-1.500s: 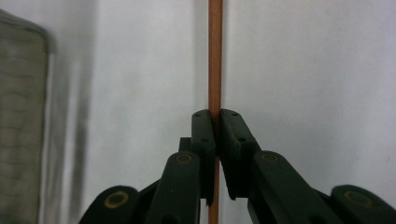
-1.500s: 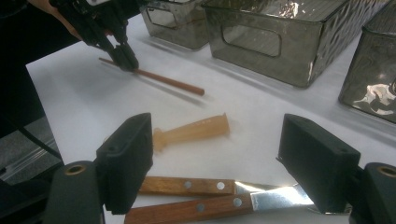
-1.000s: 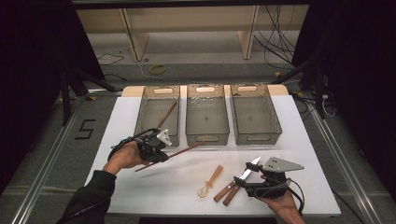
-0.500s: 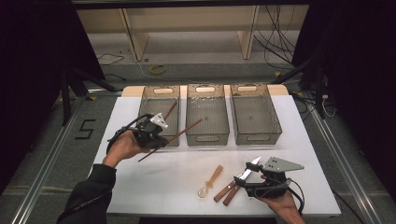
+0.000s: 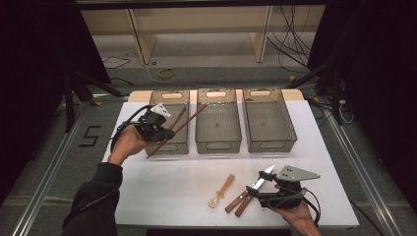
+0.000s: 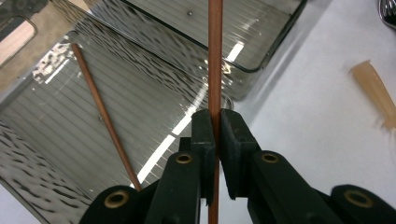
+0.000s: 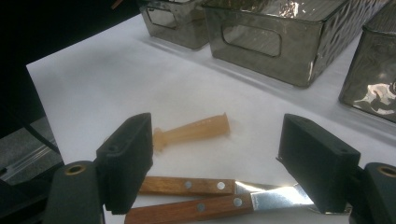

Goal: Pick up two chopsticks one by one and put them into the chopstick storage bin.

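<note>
My left gripper (image 5: 168, 133) (image 6: 217, 135) is shut on a thin brown chopstick (image 5: 194, 116) (image 6: 215, 56), lifted over the front of the left smoky bin (image 5: 173, 146). The stick slants up toward the middle bin (image 5: 218, 142). A second chopstick (image 5: 178, 118) (image 6: 102, 112) lies inside the left bin. My right gripper (image 5: 263, 191) (image 7: 224, 163) stands open low over the table near the front right, its pads either side of two wooden-handled knives (image 5: 241, 201) (image 7: 187, 185). A pale plastic spoon (image 5: 222, 191) (image 7: 196, 130) lies just beyond them.
Three smoky plastic bins stand in a row at the back of the white table (image 5: 162, 187); the right bin (image 5: 268, 142) looks bare inside. Bin walls (image 7: 261, 42) rise ahead of the right gripper. Dark floor and rails surround the table.
The left gripper has risen and moved back toward the left bin with the chopstick still in it. The right gripper, the knives and the spoon have stayed put.
</note>
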